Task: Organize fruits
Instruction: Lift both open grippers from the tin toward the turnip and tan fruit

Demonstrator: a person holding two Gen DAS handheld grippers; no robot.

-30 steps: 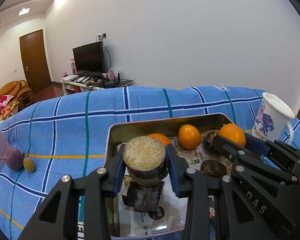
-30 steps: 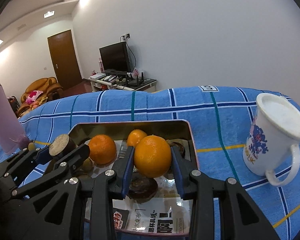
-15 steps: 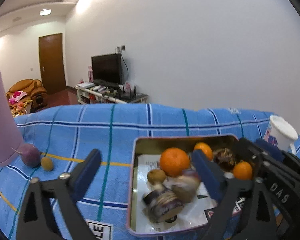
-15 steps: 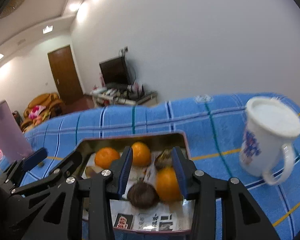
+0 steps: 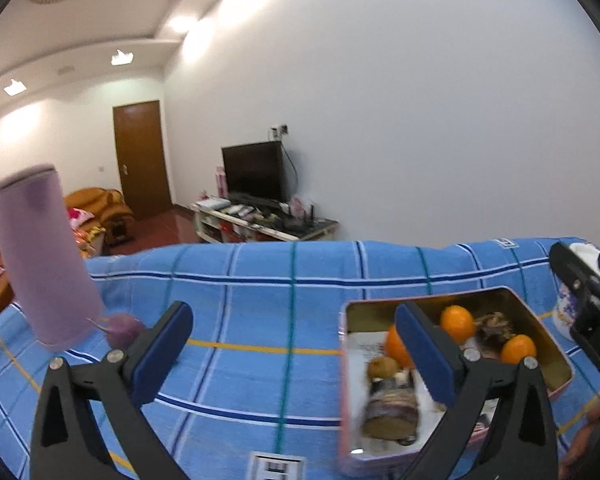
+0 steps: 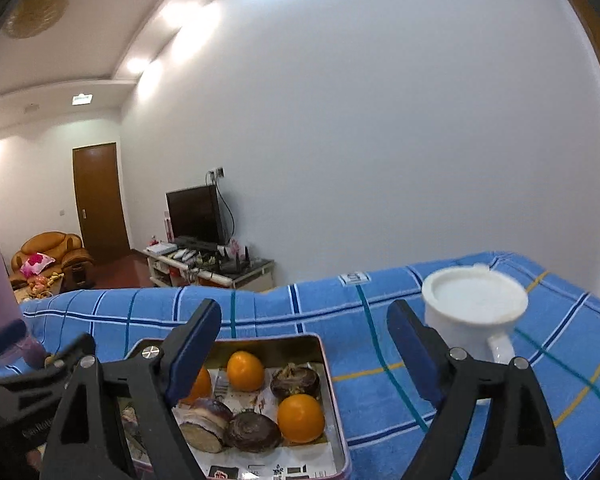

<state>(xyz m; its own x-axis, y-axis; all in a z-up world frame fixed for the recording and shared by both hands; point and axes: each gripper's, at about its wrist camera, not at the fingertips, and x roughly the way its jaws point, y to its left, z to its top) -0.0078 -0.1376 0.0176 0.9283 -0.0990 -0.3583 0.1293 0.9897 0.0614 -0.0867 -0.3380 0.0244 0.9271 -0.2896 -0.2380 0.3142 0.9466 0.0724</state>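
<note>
Inside tin (image 6: 334, 392), three oranges (image 6: 300, 417) (two dark fruits (image 6: 253, 431))

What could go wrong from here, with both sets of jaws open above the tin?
1. The white mug stands right beside the right gripper, whose jaws are opening with nothing between them; a sideways swing could tip it.
2. The purple fruit lies against the tall purple tumbler; reaching for it with the left gripper may topple the tumbler.

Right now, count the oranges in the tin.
3, all in the tin: one orange toward the back, one near the right wall, one partly behind the right gripper's left finger. More may be hidden.
</note>
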